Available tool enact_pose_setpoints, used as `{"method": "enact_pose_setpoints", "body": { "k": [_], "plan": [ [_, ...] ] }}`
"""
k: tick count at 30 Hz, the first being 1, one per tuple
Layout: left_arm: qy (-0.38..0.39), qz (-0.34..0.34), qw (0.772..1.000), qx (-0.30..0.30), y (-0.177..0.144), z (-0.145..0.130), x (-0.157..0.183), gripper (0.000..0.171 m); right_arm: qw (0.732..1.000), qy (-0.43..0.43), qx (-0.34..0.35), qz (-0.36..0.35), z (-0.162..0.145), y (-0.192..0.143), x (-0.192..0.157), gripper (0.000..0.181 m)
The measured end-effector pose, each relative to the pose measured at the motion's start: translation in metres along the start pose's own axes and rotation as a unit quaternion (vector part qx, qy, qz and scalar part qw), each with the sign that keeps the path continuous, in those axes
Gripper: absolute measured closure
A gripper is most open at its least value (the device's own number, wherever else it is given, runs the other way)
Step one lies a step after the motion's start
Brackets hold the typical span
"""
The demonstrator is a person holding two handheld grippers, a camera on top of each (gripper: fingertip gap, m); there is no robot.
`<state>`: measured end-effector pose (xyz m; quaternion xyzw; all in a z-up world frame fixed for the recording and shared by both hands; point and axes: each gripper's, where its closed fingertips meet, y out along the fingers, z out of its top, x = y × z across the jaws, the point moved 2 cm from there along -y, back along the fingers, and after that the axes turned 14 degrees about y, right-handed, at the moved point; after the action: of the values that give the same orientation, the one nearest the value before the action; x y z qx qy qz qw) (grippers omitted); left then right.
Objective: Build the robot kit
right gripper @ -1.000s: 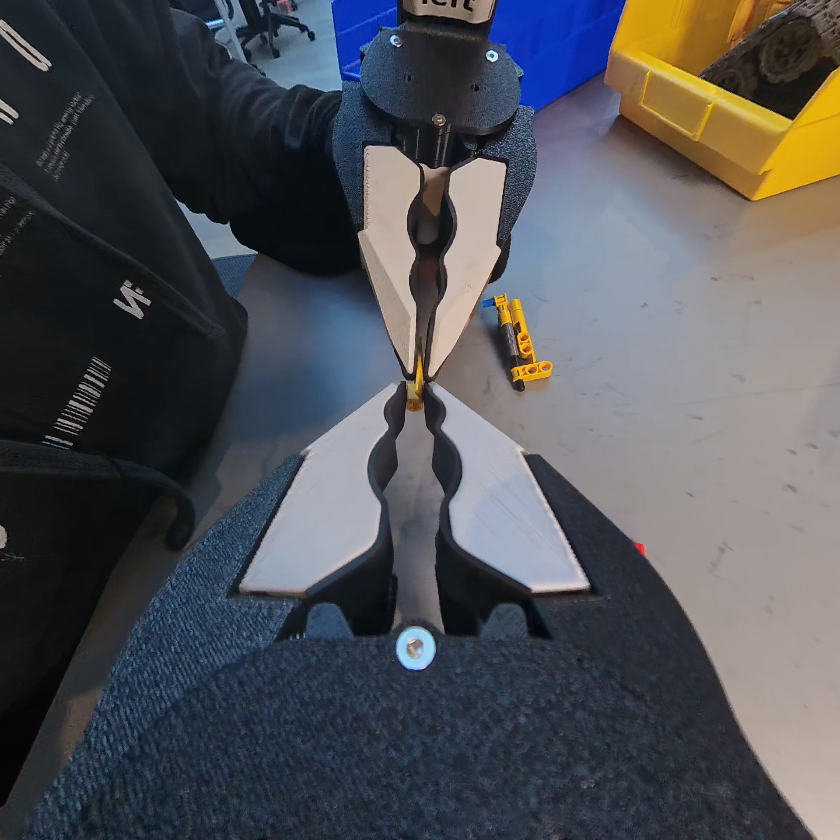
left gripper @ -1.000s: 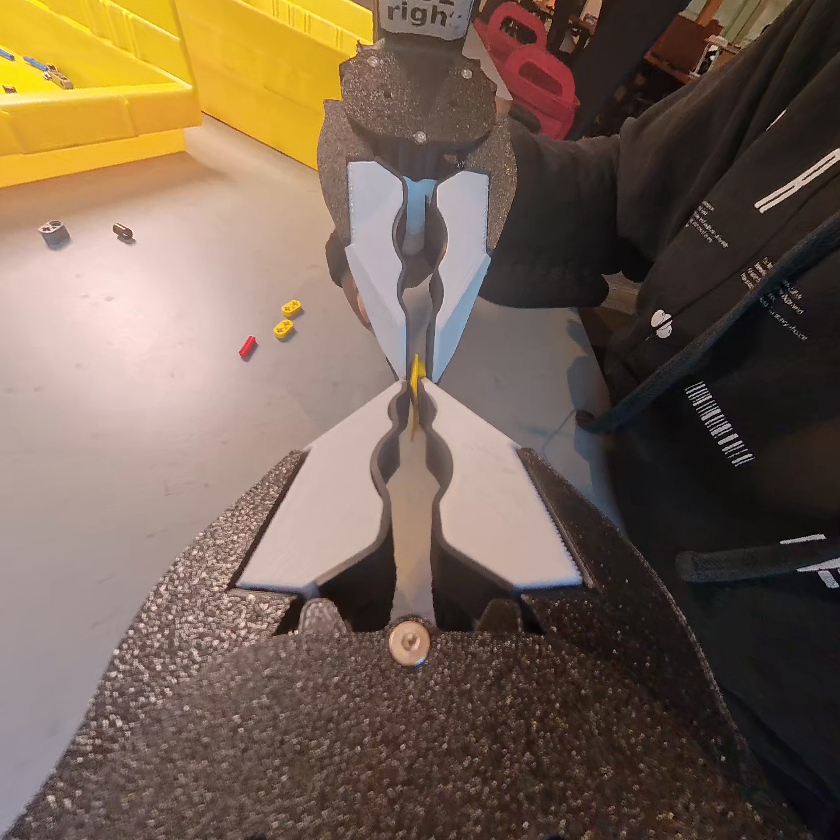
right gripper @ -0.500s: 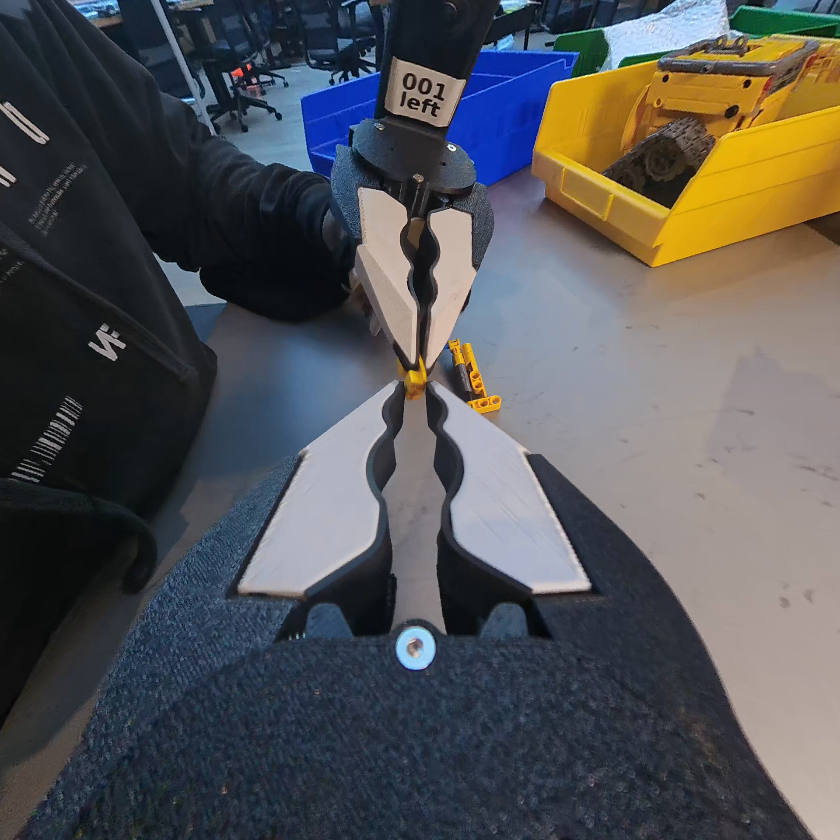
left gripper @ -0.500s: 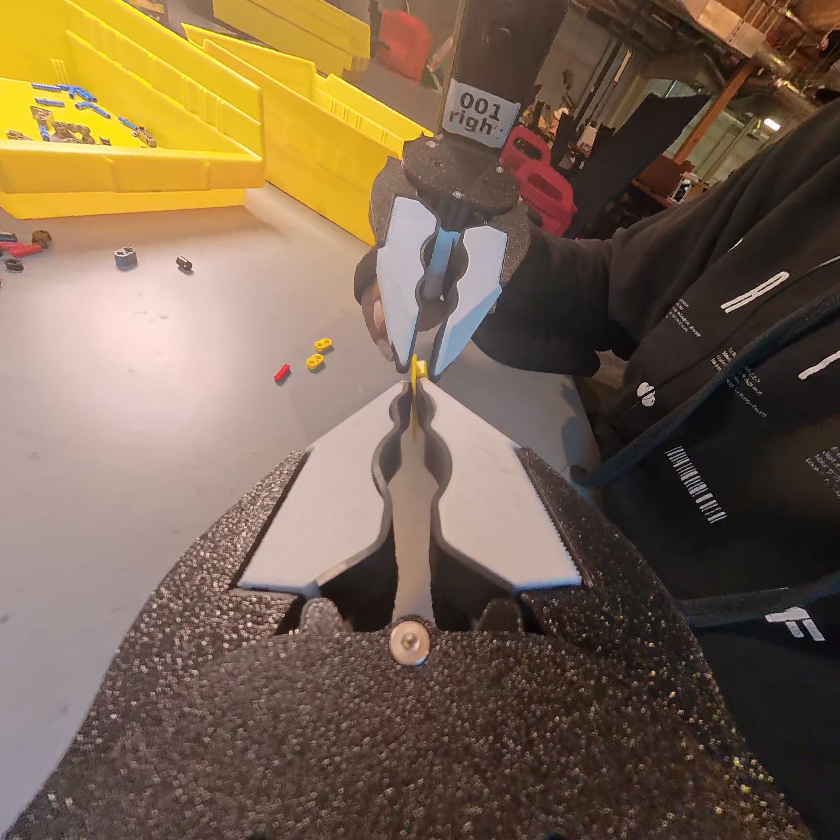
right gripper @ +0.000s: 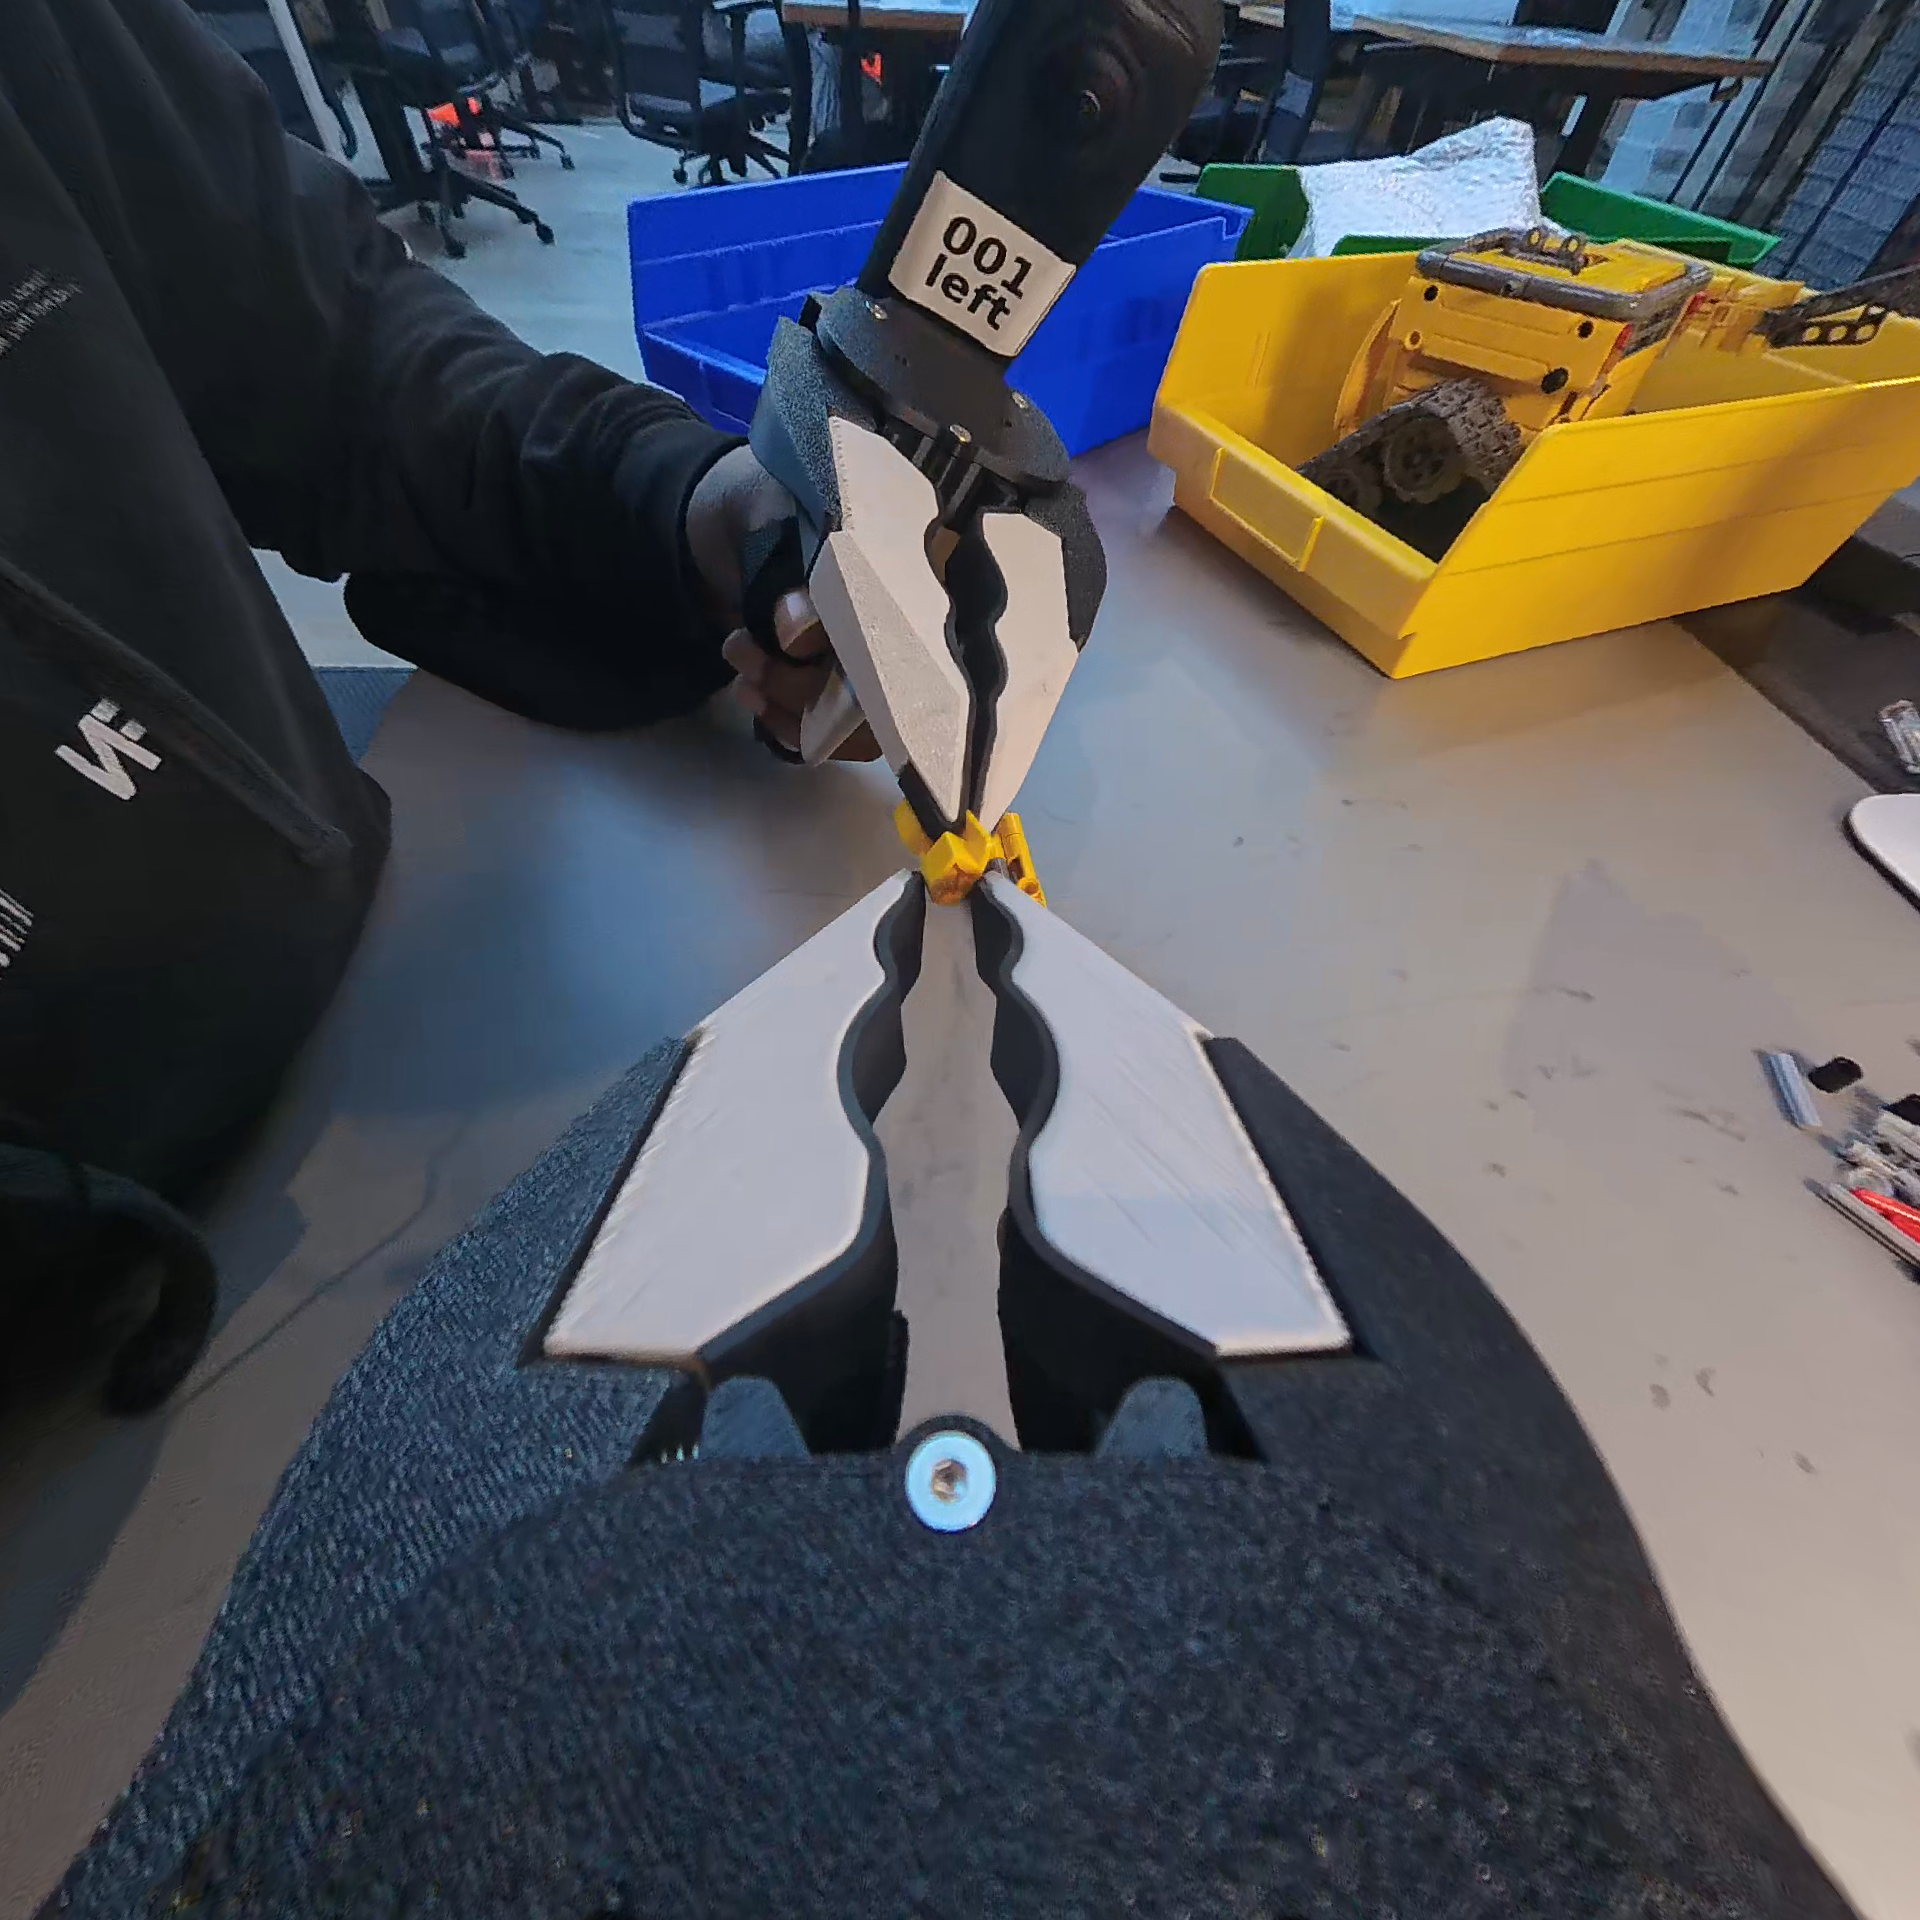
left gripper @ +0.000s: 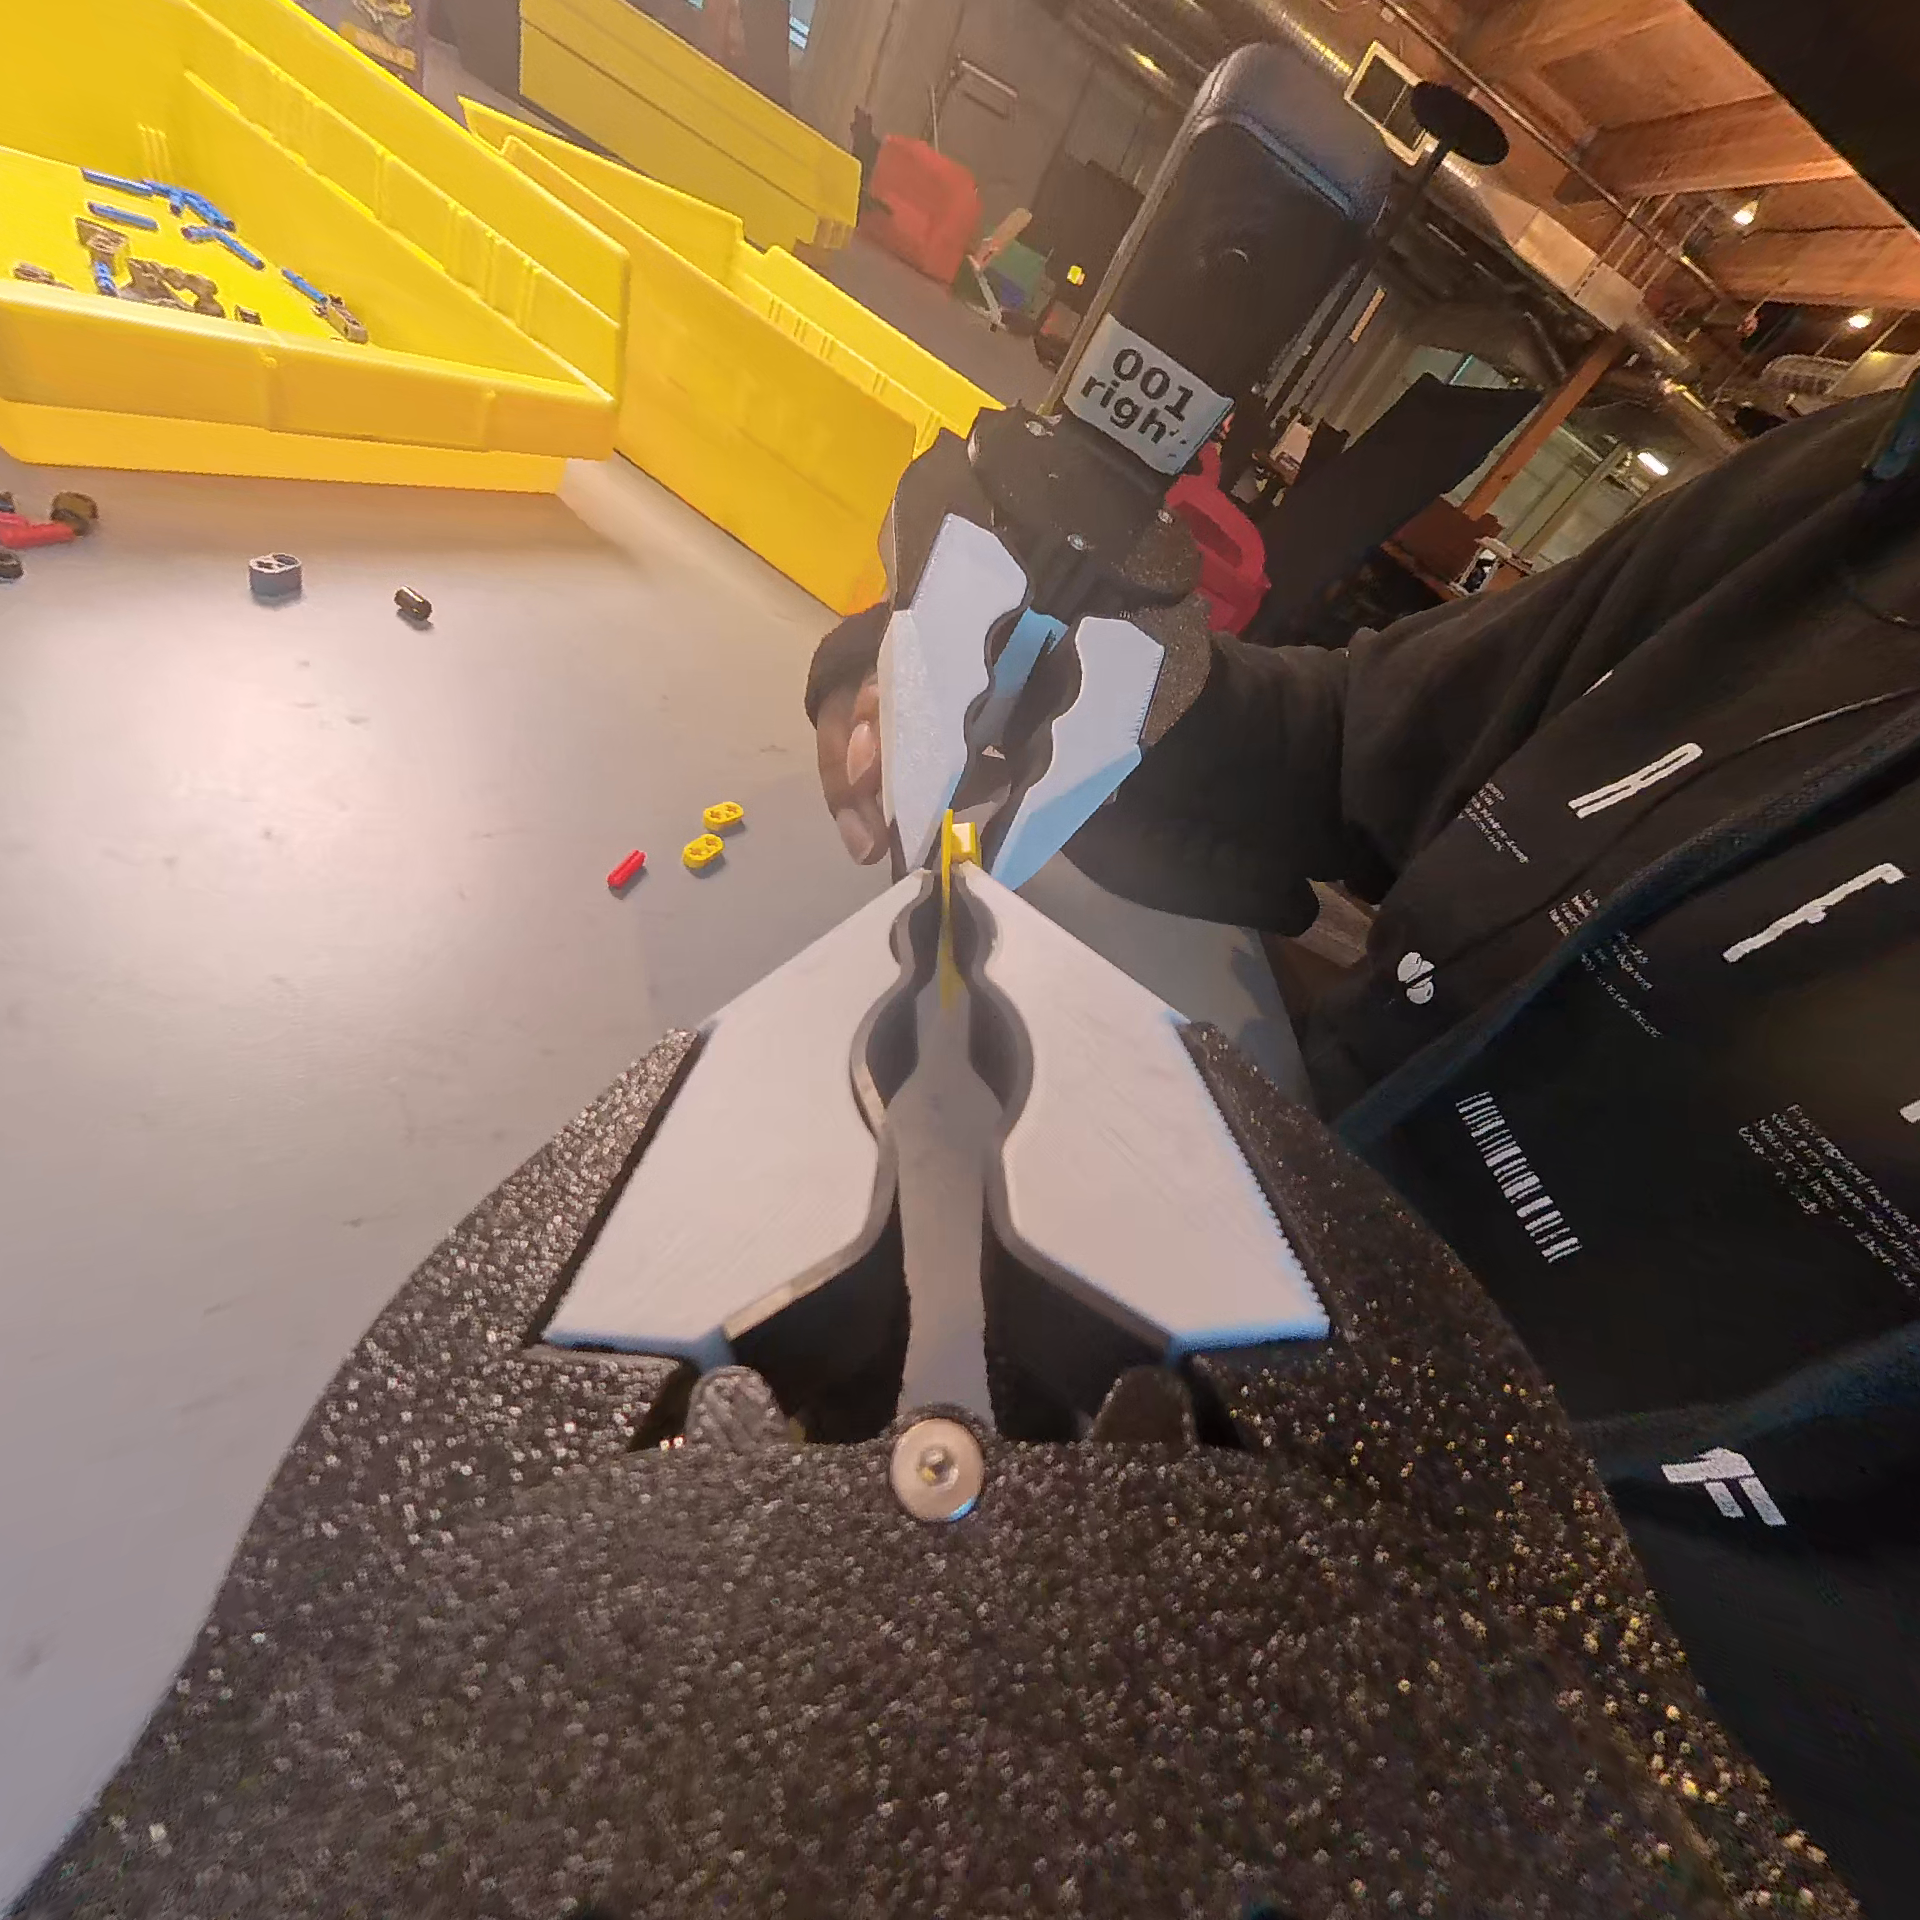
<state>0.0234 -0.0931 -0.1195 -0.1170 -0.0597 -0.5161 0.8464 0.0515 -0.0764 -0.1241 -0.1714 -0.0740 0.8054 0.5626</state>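
My two grippers meet tip to tip above a grey table [left gripper: 312, 935]. My left gripper [left gripper: 945, 881] is shut on a thin yellow toy piece [left gripper: 948, 935] that stands edge-on between its fingers. In the left wrist view the right gripper [left gripper: 954, 847] comes down from above onto the same yellow piece. In the right wrist view my right gripper [right gripper: 949, 888] is shut on the small yellow piece [right gripper: 951, 860], with the left gripper [right gripper: 953, 816] pinching it from the far side. A person's hands in black sleeves hold both grippers.
Yellow bins [left gripper: 312, 405] with small parts stand at the back left. Two yellow pieces [left gripper: 717, 833], a red pin [left gripper: 625, 868] and dark bits [left gripper: 275, 575] lie loose. A yellow bin [right gripper: 1558, 582] holds a tracked toy vehicle, beside a blue bin [right gripper: 727, 270]. Loose parts [right gripper: 1870, 1164] lie at the right. Both grippers' tips are close together, under 4 cm apart.
Both grippers have tilted upward and drawn a little apart while staying joined at the yellow piece. More of the bins and the room shows. The yellow assembly on the table is now mostly hidden behind the tips.
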Motion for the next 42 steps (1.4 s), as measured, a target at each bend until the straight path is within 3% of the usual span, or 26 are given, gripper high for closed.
{"method": "enact_pose_setpoints", "body": {
  "k": [8,25,29,33,38,42],
  "plan": [
    [0.024,0.009,0.999,-0.027,0.001,-0.006,0.0,0.171,0.999,0.025,-0.009,0.022,-0.006,0.001,0.0,0.173],
    [0.154,0.043,0.973,-0.168,0.001,-0.041,-0.005,0.171,0.992,0.069,-0.097,0.05,-0.036,0.002,0.001,0.181],
    [0.144,0.066,0.972,-0.172,0.0,-0.039,-0.012,0.171,0.993,0.048,-0.102,0.024,-0.035,0.001,0.005,0.181],
    [0.125,0.086,0.971,-0.182,-0.004,-0.044,-0.021,0.171,0.987,0.009,-0.137,-0.084,-0.042,-0.019,0.043,0.168],
    [0.166,0.096,0.955,-0.227,0.0,-0.055,-0.023,0.171,0.968,0.035,-0.192,-0.157,-0.058,-0.054,0.077,0.156],
    [0.214,0.101,0.934,-0.266,0.007,-0.066,-0.023,0.171,0.966,0.055,-0.191,-0.166,-0.061,-0.051,0.085,0.159]
  ]
}}
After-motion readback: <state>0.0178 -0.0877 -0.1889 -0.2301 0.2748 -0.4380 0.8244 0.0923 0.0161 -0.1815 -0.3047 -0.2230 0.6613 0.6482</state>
